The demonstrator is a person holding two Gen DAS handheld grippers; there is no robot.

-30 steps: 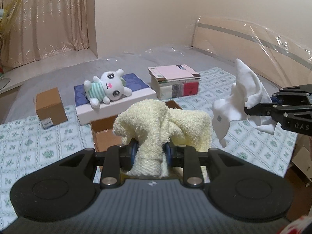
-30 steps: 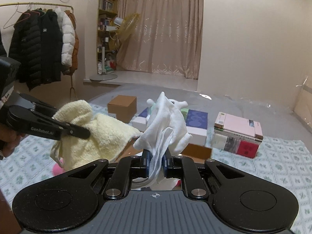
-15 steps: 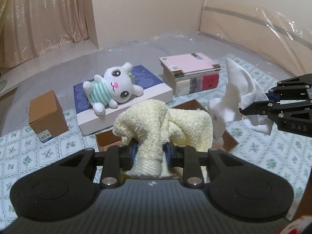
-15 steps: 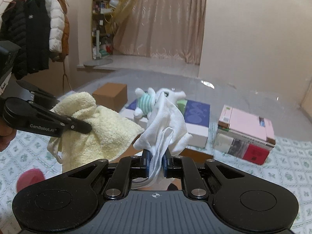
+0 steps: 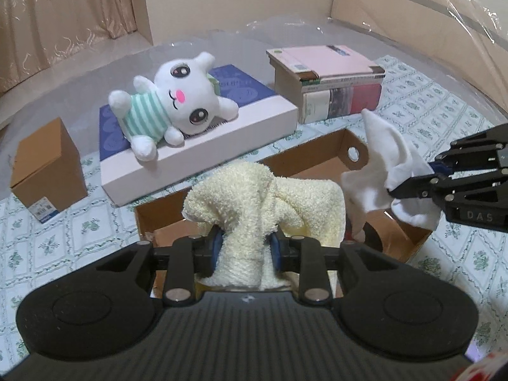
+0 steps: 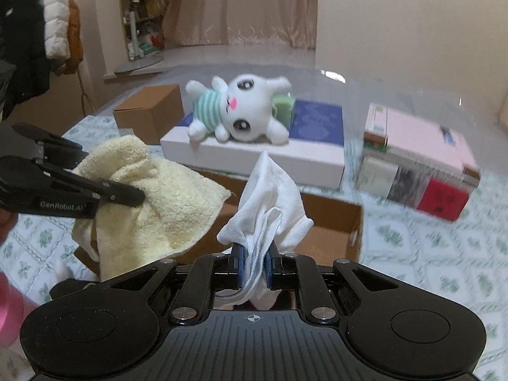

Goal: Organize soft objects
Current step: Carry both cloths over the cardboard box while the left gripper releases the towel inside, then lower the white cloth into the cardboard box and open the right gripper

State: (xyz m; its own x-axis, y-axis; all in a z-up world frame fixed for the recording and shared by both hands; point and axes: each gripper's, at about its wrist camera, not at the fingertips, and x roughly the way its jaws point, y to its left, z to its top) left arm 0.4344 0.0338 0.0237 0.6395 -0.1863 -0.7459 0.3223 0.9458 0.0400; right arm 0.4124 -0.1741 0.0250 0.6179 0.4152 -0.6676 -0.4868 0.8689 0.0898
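A fluffy yellow towel is bunched between the pads of my left gripper, whose jaws are opening while the towel still sits pinched between them. My right gripper is shut on a thin white cloth. Both hang over an open cardboard box on the patterned cover. From the left wrist the right gripper enters at the right with the white cloth. From the right wrist the left gripper and yellow towel are at the left. A white plush toy lies beyond.
The plush rests on a flat white box with a blue lid. A small closed cardboard box stands at the left, a stack of books at the back right. Coats hang far left; something pink shows at the edge.
Both grippers have come forward and down with their cloths, so the open box, plush and books now look closer. Towel and white cloth now hang over the box.
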